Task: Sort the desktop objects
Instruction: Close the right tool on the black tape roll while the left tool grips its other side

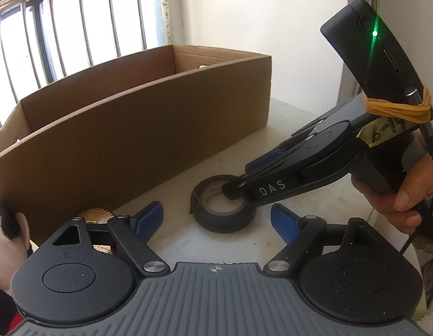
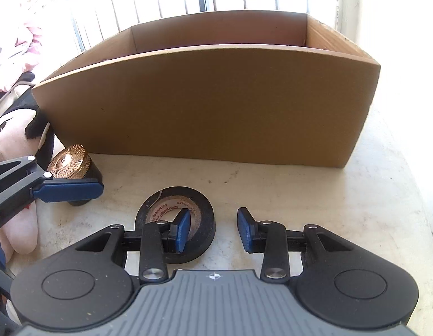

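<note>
Plainly, the biggest thing on the pale table (image 2: 328, 196) is the brown cardboard box (image 2: 205, 106), open at the top, standing at the far side with its long wall facing both cameras. At the table's left edge, in the right wrist view, lies a soft plush doll (image 2: 12, 151) with black hair, and just beside it, near the box's left corner, stands a dark jar with a gold patterned lid (image 2: 69, 163).

In front of the box lies the roll of black tape (image 2: 174, 224), flat on the table, well apart from the box wall. The right gripper (image 2: 213, 231) comes down on it: one blue finger sits inside the roll's hole, the other outside its rim on the bare table, the fingers narrow but not pressing on the roll's wall. A hand (image 1: 395, 193) holds that gripper's handle.

The left gripper (image 1: 216, 224) hovers near the tape's near side with its fingers spread wide, nothing between them, one fingertip (image 2: 68, 190) next to the jar.
</note>
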`<action>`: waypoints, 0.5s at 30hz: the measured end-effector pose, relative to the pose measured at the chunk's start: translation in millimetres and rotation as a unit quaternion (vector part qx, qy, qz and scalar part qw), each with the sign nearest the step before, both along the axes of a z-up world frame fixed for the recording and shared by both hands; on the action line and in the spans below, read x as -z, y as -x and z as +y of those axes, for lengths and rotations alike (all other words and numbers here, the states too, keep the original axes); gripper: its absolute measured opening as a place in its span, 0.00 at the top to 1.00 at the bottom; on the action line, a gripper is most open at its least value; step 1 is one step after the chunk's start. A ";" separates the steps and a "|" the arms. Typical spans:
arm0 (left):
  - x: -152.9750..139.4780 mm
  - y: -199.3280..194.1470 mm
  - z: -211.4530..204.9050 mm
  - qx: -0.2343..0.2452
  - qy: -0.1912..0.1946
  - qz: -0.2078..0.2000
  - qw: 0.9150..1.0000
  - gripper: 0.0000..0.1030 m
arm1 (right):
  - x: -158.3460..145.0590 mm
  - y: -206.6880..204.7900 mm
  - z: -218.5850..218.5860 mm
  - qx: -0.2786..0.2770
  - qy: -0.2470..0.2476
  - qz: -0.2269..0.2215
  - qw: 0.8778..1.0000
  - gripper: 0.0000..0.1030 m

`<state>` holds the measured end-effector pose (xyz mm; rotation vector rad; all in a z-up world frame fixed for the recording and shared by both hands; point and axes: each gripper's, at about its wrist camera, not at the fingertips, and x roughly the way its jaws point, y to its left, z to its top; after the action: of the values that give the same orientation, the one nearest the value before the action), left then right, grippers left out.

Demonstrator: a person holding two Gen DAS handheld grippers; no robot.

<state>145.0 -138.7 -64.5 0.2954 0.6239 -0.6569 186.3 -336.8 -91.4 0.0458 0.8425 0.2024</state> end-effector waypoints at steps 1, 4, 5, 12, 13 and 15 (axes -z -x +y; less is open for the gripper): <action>2.0 1.5 -4.1 0.005 -0.002 0.002 1.000 0.18 | 0.8 3.0 -1.2 0.000 -0.001 -0.002 1.000 0.62; 11.0 5.1 -12.4 0.012 -0.007 0.008 1.000 0.18 | 2.9 8.8 -6.3 0.001 -0.003 -0.006 1.000 0.60; 12.7 2.6 -15.8 0.013 -0.008 0.011 1.000 0.18 | 3.2 10.3 -7.6 0.002 -0.003 -0.007 1.000 0.60; 24.1 -15.8 -19.3 0.001 0.003 0.034 0.999 0.19 | -1.7 5.1 -8.5 0.004 -0.010 -0.004 1.000 0.58; 25.2 -17.2 -19.8 0.001 0.003 0.036 0.999 0.19 | -2.2 4.2 -10.3 0.005 -0.016 -0.003 1.000 0.58; 26.5 -18.5 -20.8 0.003 0.003 0.039 0.999 0.22 | -1.6 2.1 -10.8 0.008 -0.027 -0.001 1.000 0.58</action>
<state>163.5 -159.5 -91.0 0.2680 0.6952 -0.6779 184.2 -347.6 -89.8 0.1038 0.8334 0.2096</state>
